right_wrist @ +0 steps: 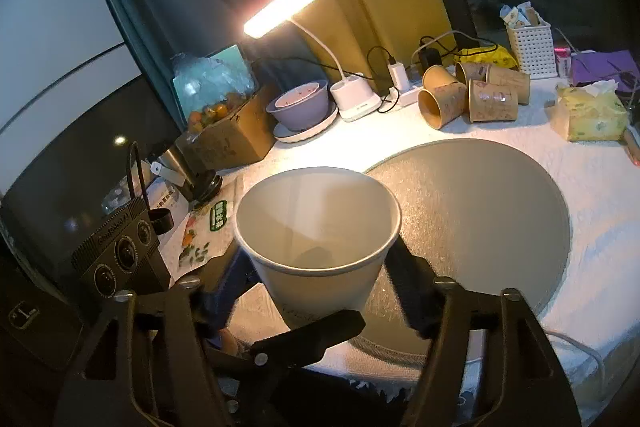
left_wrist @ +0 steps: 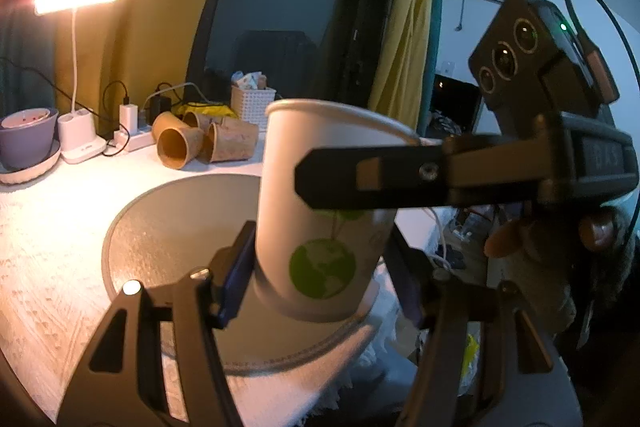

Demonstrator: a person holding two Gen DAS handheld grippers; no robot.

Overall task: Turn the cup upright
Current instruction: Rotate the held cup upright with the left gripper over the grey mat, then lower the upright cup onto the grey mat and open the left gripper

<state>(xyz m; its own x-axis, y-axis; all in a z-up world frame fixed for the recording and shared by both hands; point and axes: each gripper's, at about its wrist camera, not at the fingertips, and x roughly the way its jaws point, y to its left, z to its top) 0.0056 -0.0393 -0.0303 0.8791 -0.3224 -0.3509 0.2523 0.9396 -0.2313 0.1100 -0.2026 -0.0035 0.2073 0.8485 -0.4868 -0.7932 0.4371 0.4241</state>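
Observation:
A white paper cup (left_wrist: 320, 211) with a green globe print stands mouth up on the round grey mat (left_wrist: 168, 227), near its front edge. My left gripper (left_wrist: 324, 279) is closed on its lower body, blue pads on both sides. My right gripper (right_wrist: 320, 267) grips the cup (right_wrist: 320, 247) too; its finger (left_wrist: 360, 179) crosses the cup's upper wall in the left wrist view. In the right wrist view I look into the cup's empty inside. The left gripper's finger (right_wrist: 312, 335) shows below the cup there.
Several brown paper cups (right_wrist: 468, 95) lie on their sides at the back of the white cloth. A lit desk lamp (right_wrist: 352, 99), a purple bowl (right_wrist: 298, 107), a power strip, a white basket (right_wrist: 532, 45) and a tissue pack (right_wrist: 588, 113) stand around the mat (right_wrist: 480, 207).

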